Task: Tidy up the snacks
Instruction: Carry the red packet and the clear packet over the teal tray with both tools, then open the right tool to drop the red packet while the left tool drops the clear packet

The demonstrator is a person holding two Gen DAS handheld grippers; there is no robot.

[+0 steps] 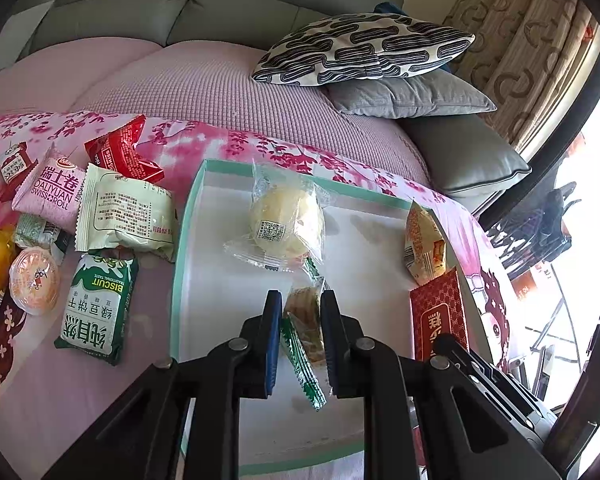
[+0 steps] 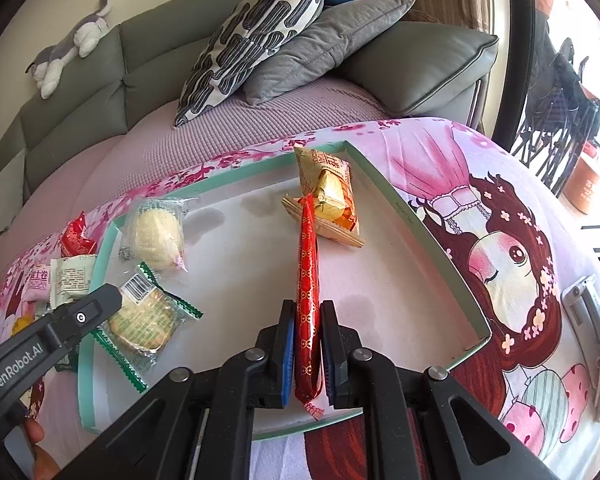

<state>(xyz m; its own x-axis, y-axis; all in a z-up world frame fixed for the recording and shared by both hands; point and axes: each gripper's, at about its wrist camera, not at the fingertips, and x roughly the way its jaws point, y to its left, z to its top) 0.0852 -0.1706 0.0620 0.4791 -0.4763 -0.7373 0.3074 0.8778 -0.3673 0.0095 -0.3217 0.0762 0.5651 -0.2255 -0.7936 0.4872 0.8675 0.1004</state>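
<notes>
The left gripper (image 1: 300,320) has its fingers clenched on a green-edged biscuit pack (image 1: 304,320), held low over the tray (image 1: 188,200) near its left rim; in the right wrist view the pack (image 2: 140,320) looks close to the tray floor, though I cannot tell if it touches. The right gripper (image 2: 307,332) has its fingers clenched on a long red packet (image 2: 308,280), held edge-up over the middle of the tray.

Both packs should be light, with slick crinkly film. The biscuit inside probably crumbles under a hard squeeze, so the crimped seam is the safer place to hold. The red packet looks soft and floppy; gripped near one end, it may sag or swing.

Already in the tray lie a clear-wrapped pale bun (image 1: 286,220) with a QR code and a gold packet (image 2: 332,200) at the far right corner. Outside it, on the flowered cloth (image 1: 260,144), readable print includes "DALIYUAN SWISS ROLL" on a pink pack (image 1: 54,192) and "BISCUIT TRADITIONAL TASTE" on a green pack (image 1: 96,308). The left gripper's arm reads "GenRobot.AI" in the right wrist view.
</notes>
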